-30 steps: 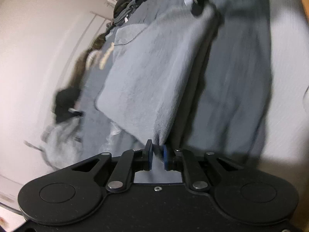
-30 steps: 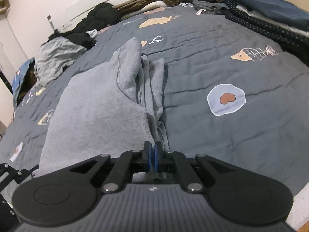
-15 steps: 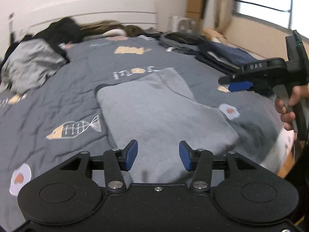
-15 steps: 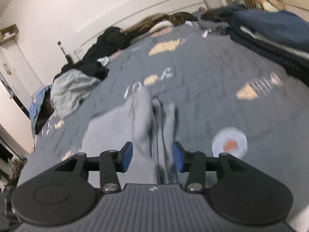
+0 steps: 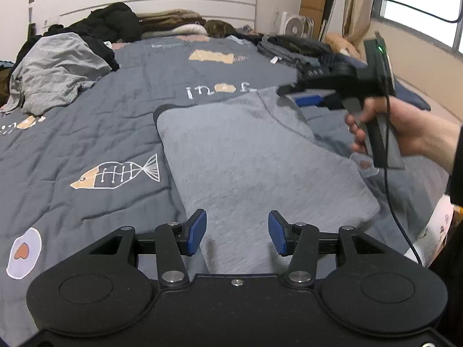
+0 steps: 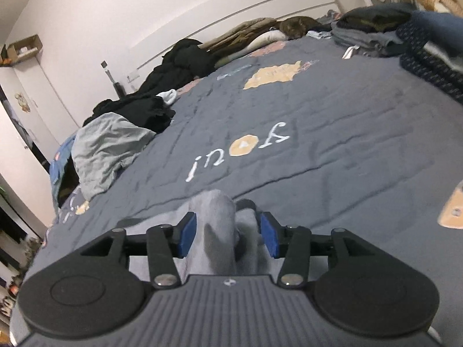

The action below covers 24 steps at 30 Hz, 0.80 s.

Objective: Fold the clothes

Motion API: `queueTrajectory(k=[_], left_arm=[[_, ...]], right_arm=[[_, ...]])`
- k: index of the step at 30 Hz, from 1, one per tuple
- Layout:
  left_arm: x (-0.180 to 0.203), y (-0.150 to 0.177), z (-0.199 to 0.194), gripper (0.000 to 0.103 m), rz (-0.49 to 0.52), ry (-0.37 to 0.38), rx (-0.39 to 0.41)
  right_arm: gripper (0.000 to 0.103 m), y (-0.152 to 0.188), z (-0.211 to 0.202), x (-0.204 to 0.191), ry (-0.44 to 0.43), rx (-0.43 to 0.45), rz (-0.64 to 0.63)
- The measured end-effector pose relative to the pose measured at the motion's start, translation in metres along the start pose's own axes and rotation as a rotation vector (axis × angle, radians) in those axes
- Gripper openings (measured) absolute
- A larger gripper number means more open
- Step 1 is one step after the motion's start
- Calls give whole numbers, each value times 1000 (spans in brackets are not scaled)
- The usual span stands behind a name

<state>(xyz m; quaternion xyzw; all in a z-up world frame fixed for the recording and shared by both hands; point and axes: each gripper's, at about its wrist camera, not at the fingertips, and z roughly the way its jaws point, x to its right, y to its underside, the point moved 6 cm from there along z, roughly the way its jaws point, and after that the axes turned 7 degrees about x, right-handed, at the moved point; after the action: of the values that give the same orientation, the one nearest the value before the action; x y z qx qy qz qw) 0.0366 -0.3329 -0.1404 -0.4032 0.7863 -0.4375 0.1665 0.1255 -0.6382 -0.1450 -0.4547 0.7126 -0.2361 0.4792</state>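
Note:
A grey garment (image 5: pixel 254 159) lies folded into a rough rectangle on the dark blue bedspread (image 5: pixel 86 121). My left gripper (image 5: pixel 236 232) is open and empty just above the garment's near edge. My right gripper (image 6: pixel 228 237) is open and hovers over the garment's far end (image 6: pixel 214 205); a raised fold of the cloth sits between its jaws, not clamped. The right gripper also shows in the left wrist view (image 5: pixel 306 98), held in a hand above the garment's far right corner.
A crumpled light grey garment (image 5: pixel 55 69) and black clothes (image 5: pixel 110 26) lie at the bed's far left. Stacked folded clothes (image 6: pixel 405 37) sit at the far right. A headboard (image 5: pixel 159 3) and a white fan (image 5: pixel 295 27) stand behind.
Both grippers have let go of the grey garment and opened. The garment now lies flat on the bed. The right gripper has moved forward toward its far end.

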Motion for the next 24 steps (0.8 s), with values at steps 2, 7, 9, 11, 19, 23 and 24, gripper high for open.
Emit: queueTrajectory(k=[2, 7, 9, 11, 19, 23, 24], left_arm=[[1, 2, 2, 47, 9, -2, -11], [1, 5, 0, 47, 11, -5, -16], [0, 4, -1, 47, 3, -11, -13], [-1, 3, -2, 47, -6, -14, -10], [2, 4, -4, 47, 15, -3, -9], [0, 4, -4, 47, 15, -11, -11], [0, 4, -4, 47, 9, -10, -10]], right_arm=[[48, 1, 10, -3, -26, -20, 8], [11, 6, 25, 13, -116, -50, 288], [10, 3, 25, 29, -162, -50, 466], [10, -1, 19, 34, -209, -27, 535], [13, 20, 26, 63, -120, -100, 624], [27, 24, 22, 68, -82, -101, 598], [29, 22, 19, 67, -80, -99, 595]])
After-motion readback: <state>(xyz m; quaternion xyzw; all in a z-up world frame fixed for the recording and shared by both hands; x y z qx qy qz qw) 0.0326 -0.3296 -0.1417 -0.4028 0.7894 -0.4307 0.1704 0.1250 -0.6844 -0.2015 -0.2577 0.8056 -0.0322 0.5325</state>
